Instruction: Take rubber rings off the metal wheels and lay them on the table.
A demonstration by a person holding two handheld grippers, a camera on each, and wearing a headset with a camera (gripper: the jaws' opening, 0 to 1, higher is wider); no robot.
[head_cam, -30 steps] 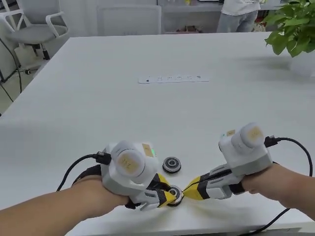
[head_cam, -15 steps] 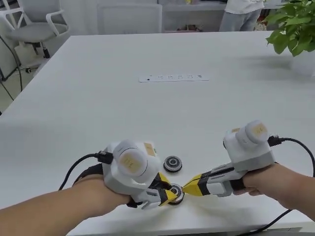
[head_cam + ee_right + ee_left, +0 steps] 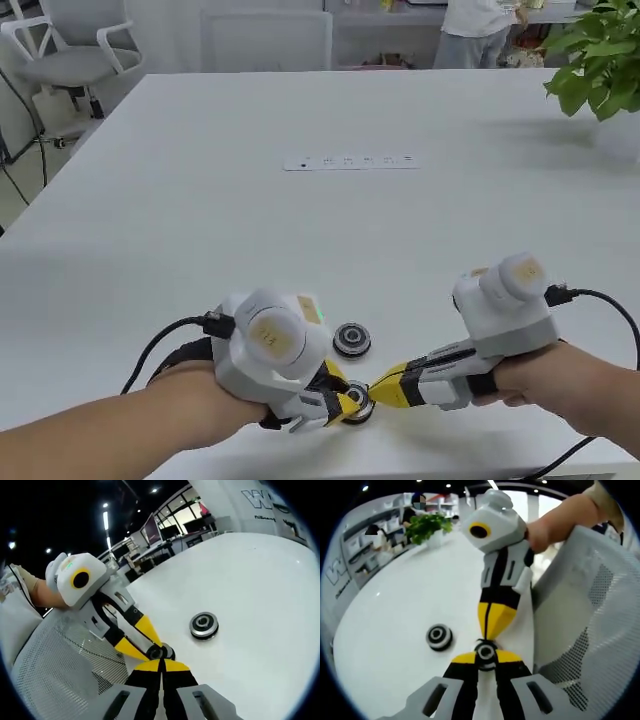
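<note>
My left gripper [image 3: 345,402] [image 3: 486,656] is shut on a small metal wheel [image 3: 358,403] [image 3: 486,651] [image 3: 160,652] with a black rubber ring, held just above the table's near edge. From the right, my right gripper [image 3: 380,388] [image 3: 161,666] [image 3: 489,636] has its yellow jaws shut, their tips touching the wheel's rim. Whether they pinch the ring cannot be told. A second wheel [image 3: 351,339] [image 3: 439,637] [image 3: 204,625], also with a black ring, lies flat on the white table [image 3: 300,230] a little beyond the grippers.
A white power strip [image 3: 348,161] lies mid-table. A potted plant [image 3: 598,60] stands at the far right corner and an office chair [image 3: 60,50] at the far left. A mesh chair back [image 3: 585,610] is close behind the near edge. A person [image 3: 478,25] stands beyond the table.
The head camera has tilted a little. Both grippers stay together at the held wheel, with the right gripper a bit lower and its tips still at the rim.
</note>
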